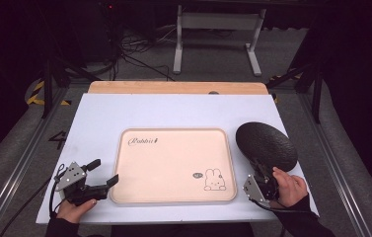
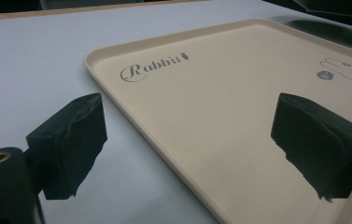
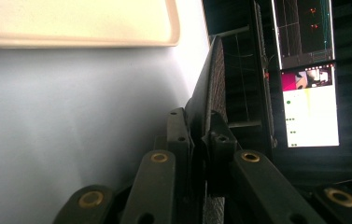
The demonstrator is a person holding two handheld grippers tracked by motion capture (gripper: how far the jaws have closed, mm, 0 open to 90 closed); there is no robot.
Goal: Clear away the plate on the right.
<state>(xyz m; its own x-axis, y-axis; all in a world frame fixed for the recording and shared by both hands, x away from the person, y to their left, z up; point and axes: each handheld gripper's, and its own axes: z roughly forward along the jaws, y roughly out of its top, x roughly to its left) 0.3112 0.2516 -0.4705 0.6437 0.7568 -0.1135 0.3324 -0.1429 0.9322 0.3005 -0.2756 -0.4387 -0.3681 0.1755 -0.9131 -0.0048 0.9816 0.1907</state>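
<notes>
A cream tray (image 1: pixel 173 195) printed with "Rabbit" and a small rabbit drawing lies in the middle of the white table. My left gripper (image 1: pixel 105 173) rests at the tray's near left corner, jaws open, one fingertip over the tray (image 2: pixel 164 154) and one over the table, nothing between them. At the right, a black textured plate (image 1: pixel 266 144) is tilted up off the table. My right gripper (image 1: pixel 261 170) is shut on its near rim. In the right gripper view the black plate (image 3: pixel 209 88) stands edge-on, pinched between the two jaws.
The white table (image 1: pixel 124 111) lies on a wooden board (image 1: pixel 173 87). A grey table frame (image 1: pixel 218 29) and cables stand on the floor beyond. A lit monitor (image 3: pixel 306 70) shows in the right gripper view, past the table's edge.
</notes>
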